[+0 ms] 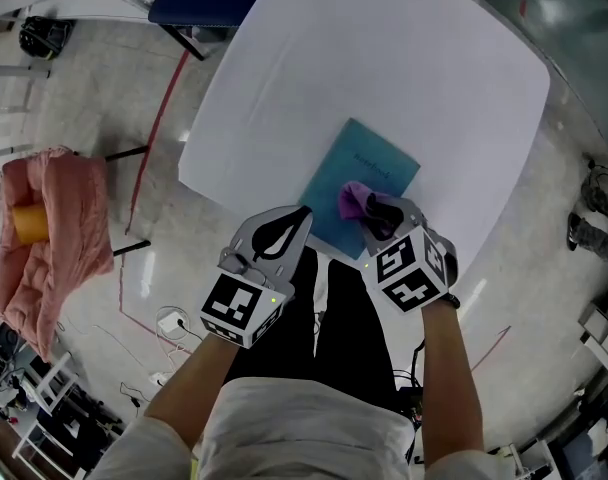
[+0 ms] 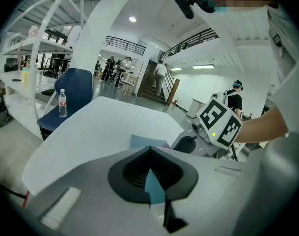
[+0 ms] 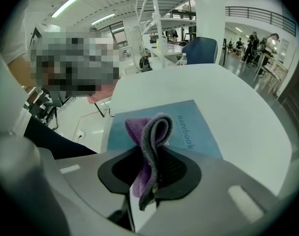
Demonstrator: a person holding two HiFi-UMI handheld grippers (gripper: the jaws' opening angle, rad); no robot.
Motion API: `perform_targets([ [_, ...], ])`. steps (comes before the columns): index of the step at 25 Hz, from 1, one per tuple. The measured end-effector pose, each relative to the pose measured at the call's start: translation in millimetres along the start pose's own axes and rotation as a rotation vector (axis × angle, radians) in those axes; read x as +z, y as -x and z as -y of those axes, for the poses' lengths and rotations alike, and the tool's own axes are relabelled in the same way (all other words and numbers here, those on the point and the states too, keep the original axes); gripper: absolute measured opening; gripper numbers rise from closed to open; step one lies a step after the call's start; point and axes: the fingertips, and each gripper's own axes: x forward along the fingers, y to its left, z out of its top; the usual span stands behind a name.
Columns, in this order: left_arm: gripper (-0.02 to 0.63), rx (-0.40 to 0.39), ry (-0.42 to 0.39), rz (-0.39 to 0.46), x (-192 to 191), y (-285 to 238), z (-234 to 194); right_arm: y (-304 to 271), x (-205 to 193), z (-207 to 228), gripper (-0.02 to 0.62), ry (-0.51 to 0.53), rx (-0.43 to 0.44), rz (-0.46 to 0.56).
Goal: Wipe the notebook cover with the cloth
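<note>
Two grippers: right gripper pinches cloth over notebook, left gripper closed at its edge.

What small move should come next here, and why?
Probably lower the right gripper so the purple cloth presses flat onto the teal notebook. Its jaws are shut on the cloth, which stands in a fold over the near part of the cover. I can't tell whether it touches the cover. The left gripper, jaws together, sits at the notebook's near edge, seemingly placed to steady it.
</note>
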Motion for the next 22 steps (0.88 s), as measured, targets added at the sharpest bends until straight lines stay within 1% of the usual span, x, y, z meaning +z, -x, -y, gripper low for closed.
perform_targets([
  [8, 0.002, -0.008, -0.01, -0.002, -2.5, 4.4, 5.6, -1.1, -5.5, -25.0, 0.109, -0.005, 0.026, 0.001],
  [15, 0.0, 0.001, -0.011, -0.004, -4.1, 7.0, 5.3, -1.2, -10.6, -47.4, 0.109, -0.014, 0.059, 0.004],
  [22, 0.002, 0.002, -0.014, -0.003, -3.6, 4.5, 5.8, -4.1, -13.8, -62.7, 0.109, 0.006, 0.101, -0.009],
])
